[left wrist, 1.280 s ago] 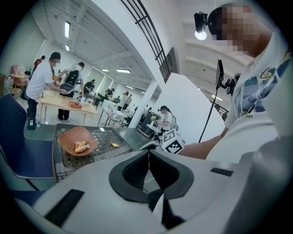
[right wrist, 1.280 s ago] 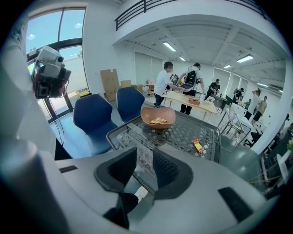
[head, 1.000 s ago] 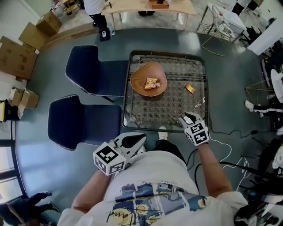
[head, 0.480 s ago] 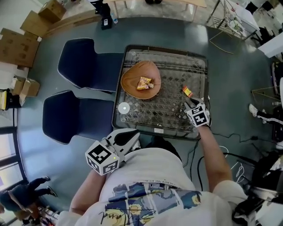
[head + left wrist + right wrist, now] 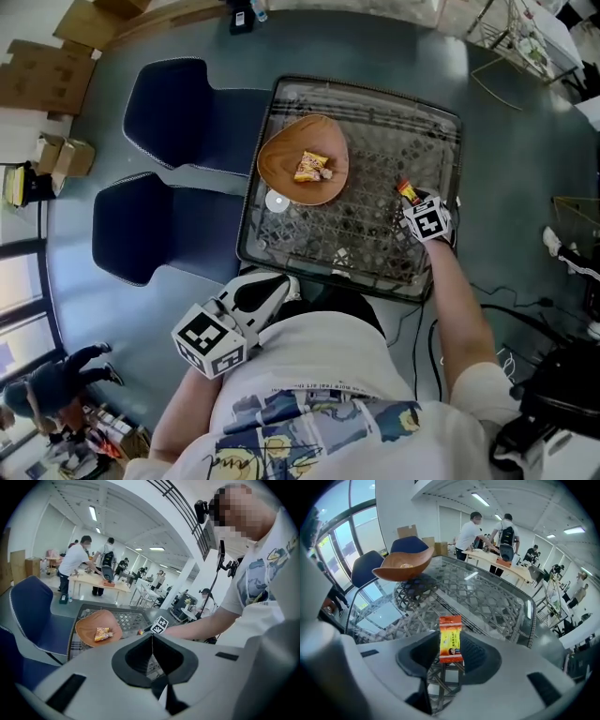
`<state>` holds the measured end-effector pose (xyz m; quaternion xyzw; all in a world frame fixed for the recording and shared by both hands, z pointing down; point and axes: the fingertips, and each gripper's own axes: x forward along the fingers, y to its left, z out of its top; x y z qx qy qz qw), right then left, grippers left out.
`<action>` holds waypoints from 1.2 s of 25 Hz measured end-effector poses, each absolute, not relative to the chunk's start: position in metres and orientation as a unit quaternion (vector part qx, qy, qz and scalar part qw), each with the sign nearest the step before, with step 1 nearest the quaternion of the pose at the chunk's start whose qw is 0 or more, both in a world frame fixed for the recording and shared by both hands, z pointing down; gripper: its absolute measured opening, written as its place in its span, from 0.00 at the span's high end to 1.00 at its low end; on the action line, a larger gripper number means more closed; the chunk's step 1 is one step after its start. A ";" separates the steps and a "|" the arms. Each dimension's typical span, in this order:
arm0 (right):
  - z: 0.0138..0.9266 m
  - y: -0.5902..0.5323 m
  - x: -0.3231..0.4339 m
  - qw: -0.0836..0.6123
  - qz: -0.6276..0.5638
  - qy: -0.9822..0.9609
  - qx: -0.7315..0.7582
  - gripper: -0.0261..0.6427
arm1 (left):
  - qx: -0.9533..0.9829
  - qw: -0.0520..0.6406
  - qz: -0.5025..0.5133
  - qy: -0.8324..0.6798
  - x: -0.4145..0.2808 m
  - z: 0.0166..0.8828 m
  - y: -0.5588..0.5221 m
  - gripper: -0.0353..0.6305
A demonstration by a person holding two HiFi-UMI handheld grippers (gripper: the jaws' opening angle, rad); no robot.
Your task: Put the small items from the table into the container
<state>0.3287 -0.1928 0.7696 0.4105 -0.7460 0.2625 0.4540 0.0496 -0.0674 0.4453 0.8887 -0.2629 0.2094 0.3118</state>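
Note:
A small orange and yellow packet (image 5: 406, 192) lies on the glass table (image 5: 375, 131) near its right edge. My right gripper (image 5: 412, 201) points steeply down over it. In the right gripper view the packet (image 5: 451, 639) sits between the two pads, which stand apart beside it, so my right gripper (image 5: 450, 657) is open. The wooden bowl (image 5: 272, 150) stands at the table's left and holds a yellow snack packet (image 5: 310, 167). My left gripper (image 5: 267, 289) hangs near my body below the table's front edge, jaws shut and empty (image 5: 152, 641).
Two dark blue chairs (image 5: 178, 103) (image 5: 159, 230) stand left of the table. A white round disc (image 5: 277, 201) shows by the bowl's near rim. Cardboard boxes (image 5: 47, 84) lie at far left. Cables (image 5: 487, 309) run over the floor at right. People work at a far table (image 5: 89, 576).
My right gripper moved forward and down from the table's front right corner to the orange packet, which now lies between its jaws. My left gripper shifted slightly and stayed shut.

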 end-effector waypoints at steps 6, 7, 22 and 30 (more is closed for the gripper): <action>0.785 -0.200 0.334 0.453 0.281 -0.747 0.398 0.78 | 0.881 0.320 0.217 -0.275 0.047 0.451 -0.070 0.93; 0.785 -0.201 0.334 0.447 0.284 -0.749 0.398 0.78 | 0.879 0.322 0.216 -0.276 0.047 0.452 -0.070 0.93; 0.761 -0.204 0.330 0.451 0.258 -0.745 0.418 0.85 | 0.886 0.320 0.196 -0.273 0.037 0.447 -0.070 0.93; 0.702 -0.229 0.284 0.426 0.223 -0.775 0.411 0.85 | 0.890 0.318 0.173 -0.278 0.019 0.443 -0.061 0.93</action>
